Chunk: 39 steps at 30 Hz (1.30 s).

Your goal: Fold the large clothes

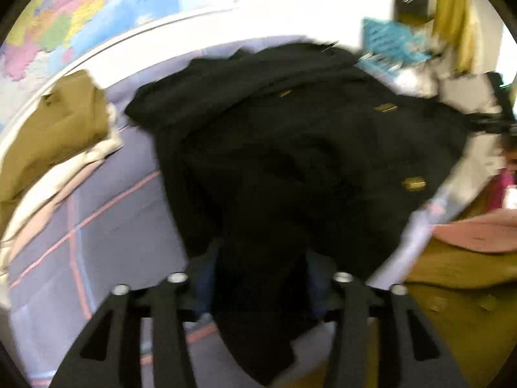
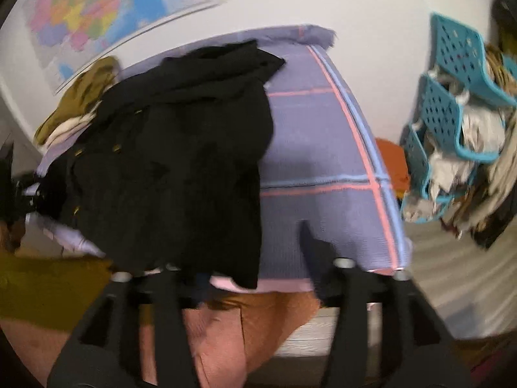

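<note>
A large black coat [image 1: 290,148] with gold buttons lies crumpled on a lilac checked bed cover [image 1: 122,226]. In the left wrist view my left gripper [image 1: 261,278] has a fold of the black coat hanging between its fingers, which hides the tips; it looks shut on the cloth. In the right wrist view the same coat [image 2: 181,161] covers the left half of the cover [image 2: 323,148]. My right gripper [image 2: 258,274] stands wide open at the cover's near edge, with the coat's hem by its left finger [image 2: 194,291].
Folded olive and cream clothes [image 1: 64,123] lie at the far left by the wall with a map [image 2: 84,9]. Turquoise baskets [image 2: 452,106] full of laundry hang at the right. Olive and pink garments [image 1: 468,274] lie below the bed edge.
</note>
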Motion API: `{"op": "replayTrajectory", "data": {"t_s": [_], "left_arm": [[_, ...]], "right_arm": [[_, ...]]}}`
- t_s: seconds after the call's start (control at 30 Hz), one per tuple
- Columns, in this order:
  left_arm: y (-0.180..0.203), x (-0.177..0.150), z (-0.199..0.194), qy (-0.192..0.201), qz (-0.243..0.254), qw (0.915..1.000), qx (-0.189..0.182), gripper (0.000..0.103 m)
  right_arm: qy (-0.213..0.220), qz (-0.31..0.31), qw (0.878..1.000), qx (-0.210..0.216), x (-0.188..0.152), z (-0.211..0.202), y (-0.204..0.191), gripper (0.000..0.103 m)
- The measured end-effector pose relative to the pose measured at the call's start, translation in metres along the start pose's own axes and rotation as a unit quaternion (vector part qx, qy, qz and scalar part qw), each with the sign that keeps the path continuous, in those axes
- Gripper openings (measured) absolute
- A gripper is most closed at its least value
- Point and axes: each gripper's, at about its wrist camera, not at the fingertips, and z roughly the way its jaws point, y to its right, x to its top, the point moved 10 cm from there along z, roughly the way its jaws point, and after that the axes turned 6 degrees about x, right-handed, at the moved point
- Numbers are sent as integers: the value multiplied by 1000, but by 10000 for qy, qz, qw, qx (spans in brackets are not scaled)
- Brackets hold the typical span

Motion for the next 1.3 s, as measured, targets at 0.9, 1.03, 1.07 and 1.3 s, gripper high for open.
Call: {"op": "replayTrajectory", "data": {"t_s": [0.9,1.03,1.07,1.3], "left_arm": [[-30,7,-10,451,-889,9950,-104,76],[-32,3,-12,446,-981,9941,-130,76],[-33,2,-12,435,-1016,9938,-144,76],[-44,-5,-19,460,-1469,9864,-574,81]], "right_arm": [[-165,-3118,9115,2675,15,88,-280,58],[-491,-3501,9056,2344,0,128,-294,31],[-540,-3517,9075,2232,-1,135,-293,26],[-417,-2985,8979,3210,7,88,-283,3]]}}
